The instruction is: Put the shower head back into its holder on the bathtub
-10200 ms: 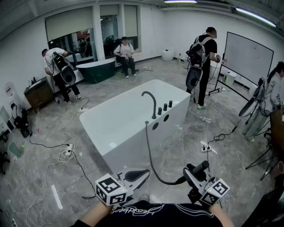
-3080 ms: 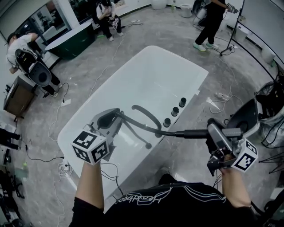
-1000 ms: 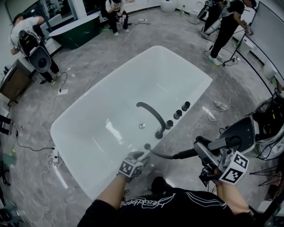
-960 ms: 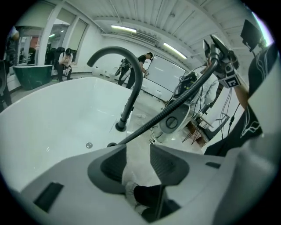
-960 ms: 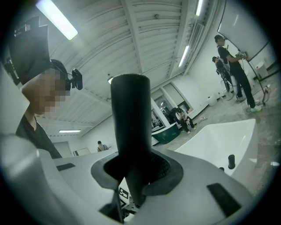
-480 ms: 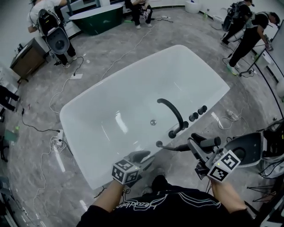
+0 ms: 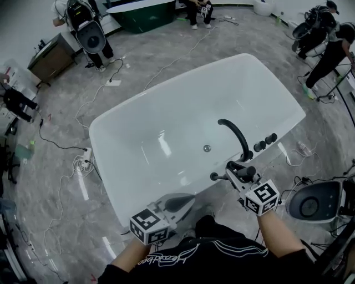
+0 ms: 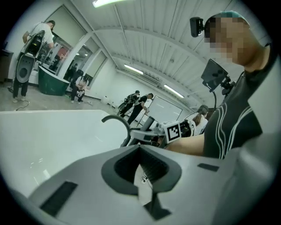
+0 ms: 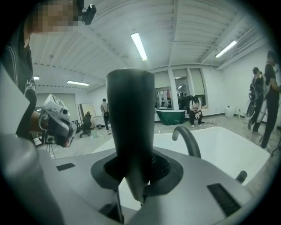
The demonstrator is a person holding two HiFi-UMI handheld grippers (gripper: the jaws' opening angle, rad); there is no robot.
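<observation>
The white bathtub [image 7: 138,161] fills the middle of the head view, with a black arched faucet [image 7: 235,135] and black knobs [image 7: 265,142] on its near right rim. My right gripper [image 7: 236,170] is shut on the dark shower head [image 7: 248,171] beside the faucet, just right of a dark round opening [image 7: 213,177] in the rim. In the right gripper view the shower head's handle [image 9: 130,127] stands upright between the jaws. My left gripper [image 7: 176,204] hangs near the tub's front edge; its jaws have just been closing and now meet with nothing between them [image 8: 140,163].
Cables and a power strip [image 7: 84,163] lie on the grey floor left of the tub. A round device [image 7: 312,205] sits on the floor at the right. People with gear stand at the back, near a dark green tub [image 7: 145,12].
My left gripper has pulled back from the tub rim toward my body and its jaws have shut. My right gripper has carried the shower head left and down, close to the faucet.
</observation>
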